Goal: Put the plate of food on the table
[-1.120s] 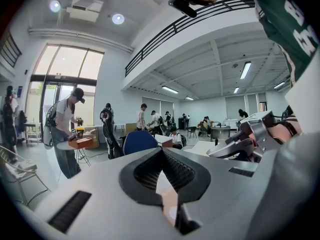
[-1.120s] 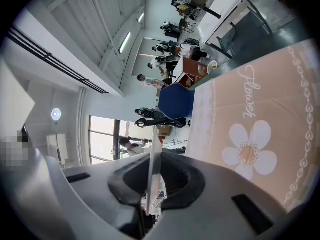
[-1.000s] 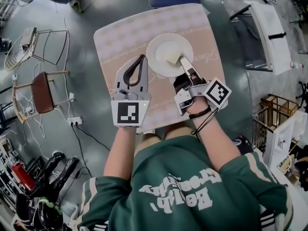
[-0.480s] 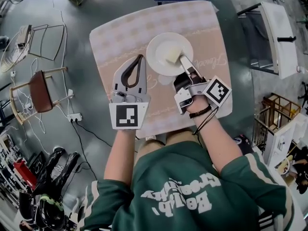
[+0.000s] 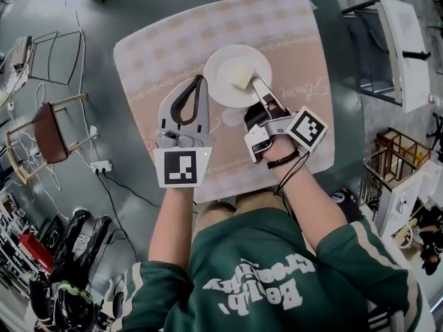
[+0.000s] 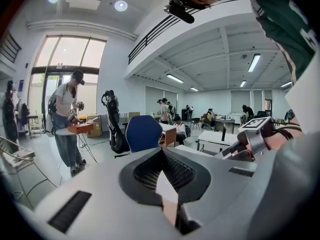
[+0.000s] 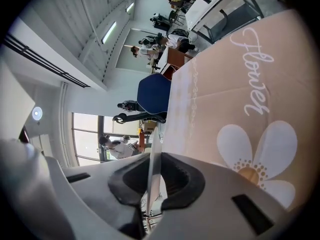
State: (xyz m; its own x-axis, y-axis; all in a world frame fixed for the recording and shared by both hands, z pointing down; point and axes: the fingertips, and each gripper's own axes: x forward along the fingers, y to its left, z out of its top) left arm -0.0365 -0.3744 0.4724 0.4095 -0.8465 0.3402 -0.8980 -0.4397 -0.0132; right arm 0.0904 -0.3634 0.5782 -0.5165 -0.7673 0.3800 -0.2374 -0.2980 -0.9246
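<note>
Head view shows the plate (image 5: 225, 71) with food (image 5: 242, 79) over the table (image 5: 159, 47) at upper middle, its rim pinched by the right gripper (image 5: 257, 86), so only letting go seems left, while the left gripper (image 5: 200, 86) is closed on nothing

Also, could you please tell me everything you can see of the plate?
The plate is round, white and smooth, like ceramic. It lies level over the far half of the table, which has a pinkish patterned cloth; whether it already rests there cannot be told. A pale yellowish block of food sits right of its middle. The right gripper is clamped on its near right rim, seen edge-on between the jaws in the right gripper view.
</note>
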